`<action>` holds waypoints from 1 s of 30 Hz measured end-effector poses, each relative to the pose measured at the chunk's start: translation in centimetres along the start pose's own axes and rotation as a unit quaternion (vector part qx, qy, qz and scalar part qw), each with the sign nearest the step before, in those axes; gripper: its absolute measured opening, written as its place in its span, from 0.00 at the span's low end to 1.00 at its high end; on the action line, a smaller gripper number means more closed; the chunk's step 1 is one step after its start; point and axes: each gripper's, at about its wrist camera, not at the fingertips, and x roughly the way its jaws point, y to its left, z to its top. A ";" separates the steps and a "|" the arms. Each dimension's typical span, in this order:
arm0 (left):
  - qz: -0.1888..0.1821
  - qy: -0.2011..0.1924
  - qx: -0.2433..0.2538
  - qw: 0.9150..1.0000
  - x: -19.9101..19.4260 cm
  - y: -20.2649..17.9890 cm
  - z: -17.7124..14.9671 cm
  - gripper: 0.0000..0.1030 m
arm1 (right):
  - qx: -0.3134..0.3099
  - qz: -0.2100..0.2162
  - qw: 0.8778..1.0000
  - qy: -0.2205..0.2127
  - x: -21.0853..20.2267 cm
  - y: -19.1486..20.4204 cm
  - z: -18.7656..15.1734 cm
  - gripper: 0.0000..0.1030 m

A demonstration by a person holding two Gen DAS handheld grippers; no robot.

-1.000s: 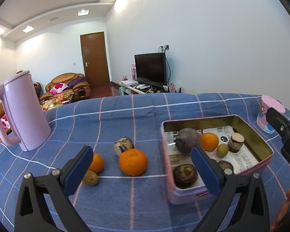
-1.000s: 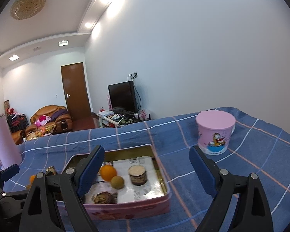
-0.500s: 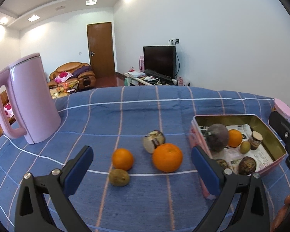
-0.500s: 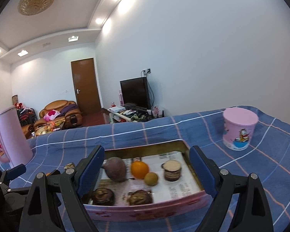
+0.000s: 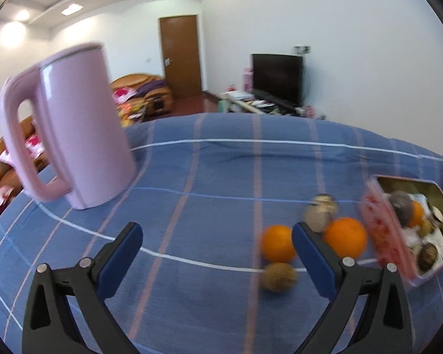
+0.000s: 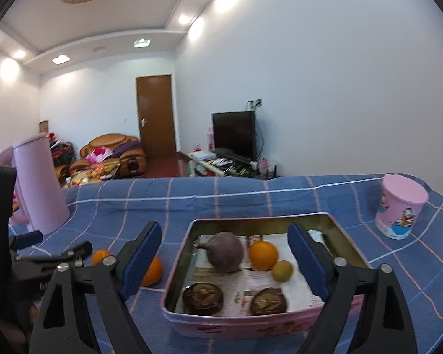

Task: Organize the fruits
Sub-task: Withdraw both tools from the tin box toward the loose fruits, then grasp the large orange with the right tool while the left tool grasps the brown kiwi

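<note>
Both grippers empty, fingers spread: left gripper (image 5: 217, 243) faces loose oranges (image 5: 278, 243) (likely next picks); right gripper (image 6: 224, 253) hovers over the pink tin (image 6: 221, 323) collecting fruit.

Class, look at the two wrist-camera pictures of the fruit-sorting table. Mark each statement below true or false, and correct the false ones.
1. Both grippers are open and hold nothing. True: the left gripper and the right gripper are spread and empty.
2. The pink tin is empty. False: it holds a small orange, a purple fruit and other items.
3. Two oranges lie on the cloth outside the tin. True: a large orange and a smaller orange.
4. The pink kettle lies on its side. False: it stands upright.
5. The pink cup sits inside the tin. False: it stands on the blue cloth, apart from the tin.
</note>
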 end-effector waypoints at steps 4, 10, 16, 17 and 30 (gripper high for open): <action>0.010 0.009 -0.037 0.999 0.7 2.7 0.7 1.00 | -0.015 0.029 0.999 0.036 1.7 1.7 0.1 0.61; 0.024 0.015 -0.060 0.998 1.3 4.8 1.2 1.00 | -0.064 0.070 0.992 0.082 4.3 5.5 -0.1 0.61; 0.033 0.024 -0.048 0.998 1.8 4.6 1.4 1.00 | -0.122 0.080 0.979 0.140 7.3 8.5 -0.7 0.61; 0.033 0.026 -0.047 0.998 1.8 4.6 1.4 1.00 | -0.131 0.081 0.976 0.154 7.7 8.7 -1.0 0.61; 0.004 0.036 -0.051 0.998 1.5 4.9 1.5 1.00 | -0.216 0.051 0.947 0.234 11.3 11.4 -2.7 0.52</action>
